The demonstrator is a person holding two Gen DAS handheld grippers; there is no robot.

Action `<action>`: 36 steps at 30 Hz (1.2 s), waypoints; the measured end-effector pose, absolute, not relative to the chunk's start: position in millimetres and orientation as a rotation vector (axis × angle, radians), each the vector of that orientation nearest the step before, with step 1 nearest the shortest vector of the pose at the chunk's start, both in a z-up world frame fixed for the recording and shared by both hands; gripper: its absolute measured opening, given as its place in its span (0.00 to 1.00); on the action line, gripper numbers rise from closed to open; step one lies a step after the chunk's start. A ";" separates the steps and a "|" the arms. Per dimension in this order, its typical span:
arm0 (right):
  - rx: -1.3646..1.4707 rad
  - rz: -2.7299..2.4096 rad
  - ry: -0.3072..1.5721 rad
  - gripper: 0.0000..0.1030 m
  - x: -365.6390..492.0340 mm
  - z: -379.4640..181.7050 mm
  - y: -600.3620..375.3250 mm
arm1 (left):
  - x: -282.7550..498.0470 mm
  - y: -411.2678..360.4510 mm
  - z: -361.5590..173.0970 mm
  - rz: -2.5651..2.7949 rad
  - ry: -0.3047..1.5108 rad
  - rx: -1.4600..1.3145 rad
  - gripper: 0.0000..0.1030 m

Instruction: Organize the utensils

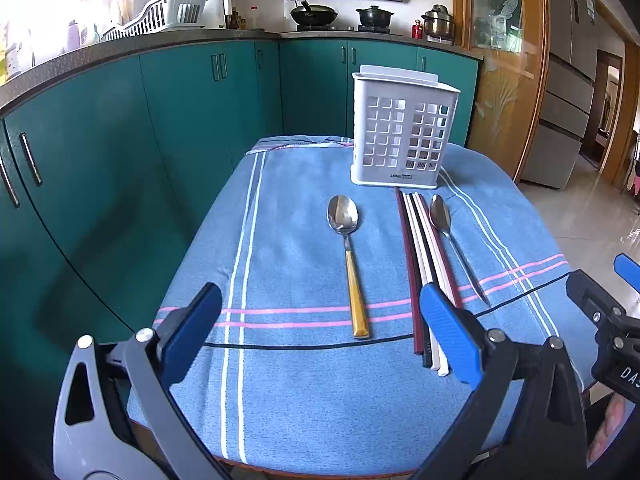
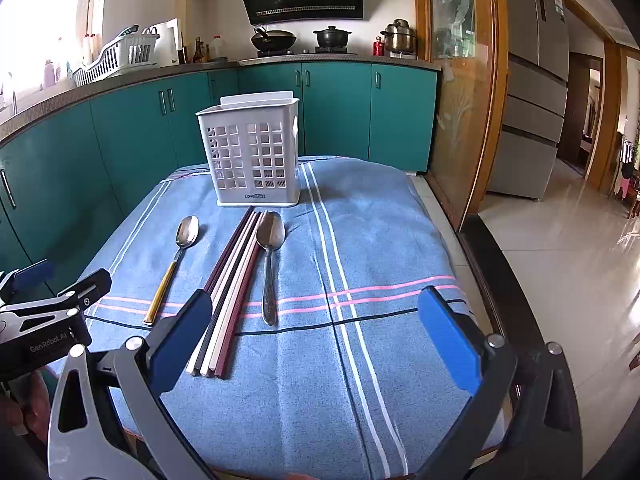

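Observation:
A white slotted utensil holder (image 1: 402,144) (image 2: 254,162) stands upright at the far side of the blue striped cloth (image 1: 296,264) (image 2: 360,240). In front of it lie a spoon with a yellow handle (image 1: 350,256) (image 2: 176,262), a bundle of several chopsticks (image 1: 420,264) (image 2: 232,284) and an all-metal spoon (image 1: 452,236) (image 2: 270,264). My left gripper (image 1: 320,320) hovers open above the near edge, level with the yellow handle's end. My right gripper (image 2: 316,328) is open too, its left finger above the chopsticks' near ends. Neither holds anything.
Teal cabinets (image 1: 160,120) run behind and to the left of the table. A glass door with a wooden frame (image 2: 464,100) stands to the right, with tiled floor (image 2: 568,260) beyond. Pots (image 1: 372,16) and a dish rack (image 1: 168,12) sit on the counter.

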State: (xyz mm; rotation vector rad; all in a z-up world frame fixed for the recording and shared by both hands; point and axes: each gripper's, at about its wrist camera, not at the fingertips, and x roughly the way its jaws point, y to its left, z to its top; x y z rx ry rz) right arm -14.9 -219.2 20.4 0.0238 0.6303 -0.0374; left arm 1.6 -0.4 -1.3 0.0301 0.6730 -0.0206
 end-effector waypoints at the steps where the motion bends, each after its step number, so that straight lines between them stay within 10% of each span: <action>1: 0.026 -0.036 0.633 0.97 -14.6 20.2 -219.5 | 1.4 -1.1 -1.4 -0.021 0.674 0.031 0.95; 36: 0.026 -0.034 0.636 0.97 -14.0 20.2 -221.7 | 3.8 0.5 -4.4 -0.024 0.687 0.038 0.95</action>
